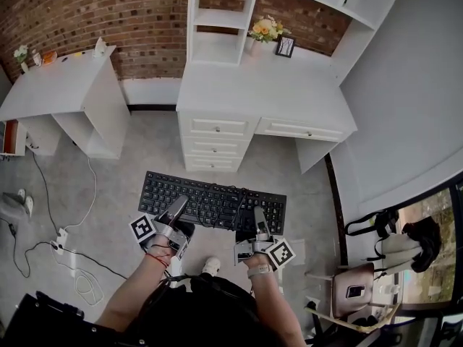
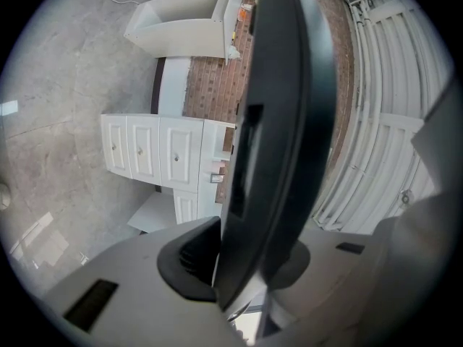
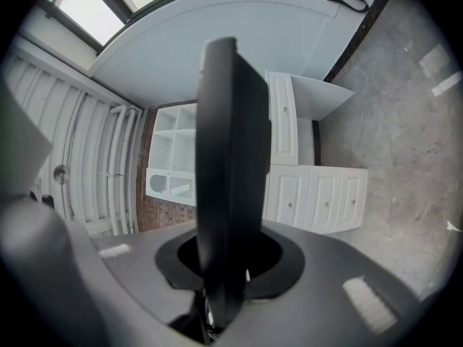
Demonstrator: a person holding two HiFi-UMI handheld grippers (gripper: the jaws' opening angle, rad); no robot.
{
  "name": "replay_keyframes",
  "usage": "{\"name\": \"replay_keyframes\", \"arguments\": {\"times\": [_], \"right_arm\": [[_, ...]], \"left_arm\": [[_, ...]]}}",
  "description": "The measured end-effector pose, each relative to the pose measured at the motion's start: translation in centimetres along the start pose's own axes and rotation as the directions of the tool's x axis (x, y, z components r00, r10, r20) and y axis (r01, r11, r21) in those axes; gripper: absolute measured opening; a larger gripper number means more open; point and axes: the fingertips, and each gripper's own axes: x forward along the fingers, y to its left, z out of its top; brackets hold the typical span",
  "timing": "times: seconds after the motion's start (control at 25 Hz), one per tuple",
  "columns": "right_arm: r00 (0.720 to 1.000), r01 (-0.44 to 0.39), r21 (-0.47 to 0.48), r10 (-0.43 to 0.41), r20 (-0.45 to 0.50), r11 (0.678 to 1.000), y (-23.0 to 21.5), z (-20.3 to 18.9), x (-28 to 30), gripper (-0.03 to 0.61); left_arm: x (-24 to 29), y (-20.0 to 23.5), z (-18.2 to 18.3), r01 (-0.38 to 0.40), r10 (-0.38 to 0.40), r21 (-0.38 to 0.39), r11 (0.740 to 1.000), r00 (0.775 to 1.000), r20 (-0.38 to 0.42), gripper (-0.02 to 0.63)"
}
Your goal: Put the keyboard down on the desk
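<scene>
Above the grey floor (image 1: 130, 165), on the near side of the white desk (image 1: 260, 96), a black keyboard (image 1: 213, 201) is hanging in the air, keys facing up and long side running left to right. The left gripper (image 1: 178, 210) is clamping the keyboard's near edge towards its left end, and the right gripper (image 1: 258, 219) is clamping the same edge towards its right end. In the left gripper view the keyboard (image 2: 278, 121) is standing edge-on between the jaws, which are pressing on it from both sides; the right gripper view is showing the same dark slab (image 3: 228, 157) pinched between that gripper's jaws. A thin black cable (image 1: 230, 192) is lying across the keys. The keyboard is not touching the desk, which is standing farther off. On the desk's far edge, a flower vase (image 1: 266, 29) and a small picture frame (image 1: 285, 46) are sitting side by side against the brick wall (image 1: 94, 13).
</scene>
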Motion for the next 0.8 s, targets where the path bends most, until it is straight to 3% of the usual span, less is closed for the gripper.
{"name": "replay_keyframes", "arguments": {"times": [0.4,0.8], "right_arm": [[0.999,-0.016,0.000,0.016,-0.040,1.000,-0.9,3.4,4.6,0.074],[0.998,0.021,0.028,-0.019,-0.064,0.999,-2.7,3.9,5.9,0.074]], "left_arm": [[4.9,0.4,0.5,0.011,-0.012,0.016,1.000,1.000,0.028,0.091],[6.1,1.7,0.9,-0.025,0.025,0.010,1.000,0.999,0.044,0.091]]}}
